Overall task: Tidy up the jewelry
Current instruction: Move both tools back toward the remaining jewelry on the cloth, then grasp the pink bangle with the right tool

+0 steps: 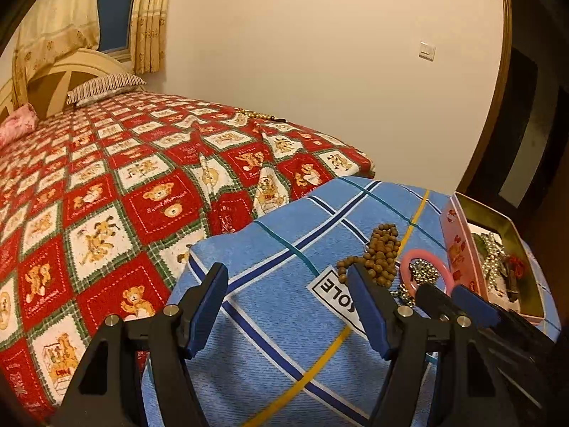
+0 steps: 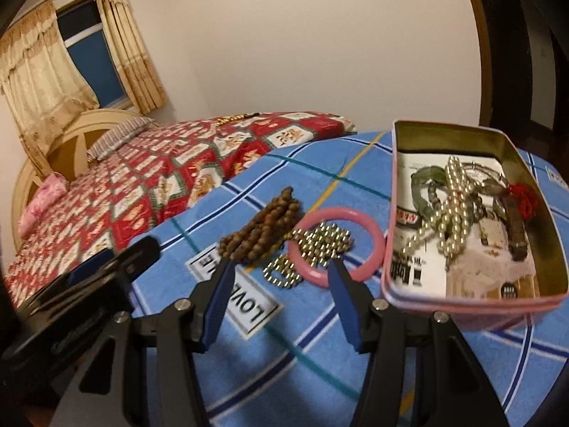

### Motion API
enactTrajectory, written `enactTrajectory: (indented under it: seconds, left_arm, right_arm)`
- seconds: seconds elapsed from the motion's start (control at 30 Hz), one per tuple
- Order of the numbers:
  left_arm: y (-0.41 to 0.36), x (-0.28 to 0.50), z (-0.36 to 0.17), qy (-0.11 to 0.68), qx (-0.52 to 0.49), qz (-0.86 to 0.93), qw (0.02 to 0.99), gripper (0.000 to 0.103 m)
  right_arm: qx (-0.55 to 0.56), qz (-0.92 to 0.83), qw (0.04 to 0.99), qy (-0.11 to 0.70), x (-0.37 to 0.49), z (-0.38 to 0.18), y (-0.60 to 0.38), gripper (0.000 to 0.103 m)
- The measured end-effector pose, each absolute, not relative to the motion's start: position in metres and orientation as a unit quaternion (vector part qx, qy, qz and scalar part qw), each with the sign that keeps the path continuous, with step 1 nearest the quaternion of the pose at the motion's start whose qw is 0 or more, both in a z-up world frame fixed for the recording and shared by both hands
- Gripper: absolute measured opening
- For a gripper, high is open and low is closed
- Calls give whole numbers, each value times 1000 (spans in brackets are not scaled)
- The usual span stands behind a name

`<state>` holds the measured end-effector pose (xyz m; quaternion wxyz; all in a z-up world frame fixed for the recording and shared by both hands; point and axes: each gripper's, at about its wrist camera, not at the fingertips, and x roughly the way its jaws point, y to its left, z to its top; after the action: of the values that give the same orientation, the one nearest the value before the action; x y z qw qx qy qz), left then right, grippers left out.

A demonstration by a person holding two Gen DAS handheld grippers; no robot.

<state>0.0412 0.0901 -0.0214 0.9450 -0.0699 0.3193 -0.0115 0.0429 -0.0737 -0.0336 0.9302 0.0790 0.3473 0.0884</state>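
Note:
On a blue plaid cloth (image 2: pixel 302 348) lie a string of brown wooden beads (image 2: pixel 263 227), a pink bangle (image 2: pixel 377 247) and a gold ball chain (image 2: pixel 320 242) heaped partly inside the bangle. My right gripper (image 2: pixel 281 265) is open and hovers just in front of the chain's loose loop, gripping nothing. To its right stands an open pink tin (image 2: pixel 462 316) holding a pearl necklace (image 2: pixel 455 195), a green bracelet (image 2: pixel 426 181) and darker pieces. My left gripper (image 1: pixel 287 268) is open over bare cloth, left of the wooden beads (image 1: pixel 382 252), bangle (image 1: pixel 419 252) and tin (image 1: pixel 458 249).
The cloth covers a raised surface beside a bed with a red teddy-bear quilt (image 1: pixel 106 195). Another bead necklace (image 1: pixel 256 114) lies at the bed's far edge. A pillow (image 1: pixel 103 87), a headboard and curtains are behind. A dark doorway is at the right.

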Motion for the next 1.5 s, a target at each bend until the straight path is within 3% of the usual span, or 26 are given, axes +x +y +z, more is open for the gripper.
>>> enactTrajectory:
  seconds: [0.27, 0.53, 0.87, 1.23, 1.37, 1.5]
  left_arm:
    - [97, 43, -25, 329, -93, -21, 939, 70]
    - [97, 44, -28, 337, -95, -22, 936, 70]
    - [97, 44, -29, 337, -95, -22, 936, 70]
    - [95, 42, -28, 334, -95, -22, 937, 70]
    - [95, 44, -29, 336, -94, -20, 937, 70]
    - [95, 43, -29, 335, -95, -21, 937, 70]
  right_arm:
    - [58, 70, 914, 396, 62, -46, -85, 27]
    - [31, 81, 913, 398, 65, -45, -79, 29]
    - [-98, 72, 910, 396, 81, -47, -41, 32]
    - [-30, 87, 921, 378, 84, -37, -53, 32]
    - [-64, 67, 904, 417, 96, -50, -44, 32]
    - [-16, 86, 893, 442, 101, -52, -55, 35]
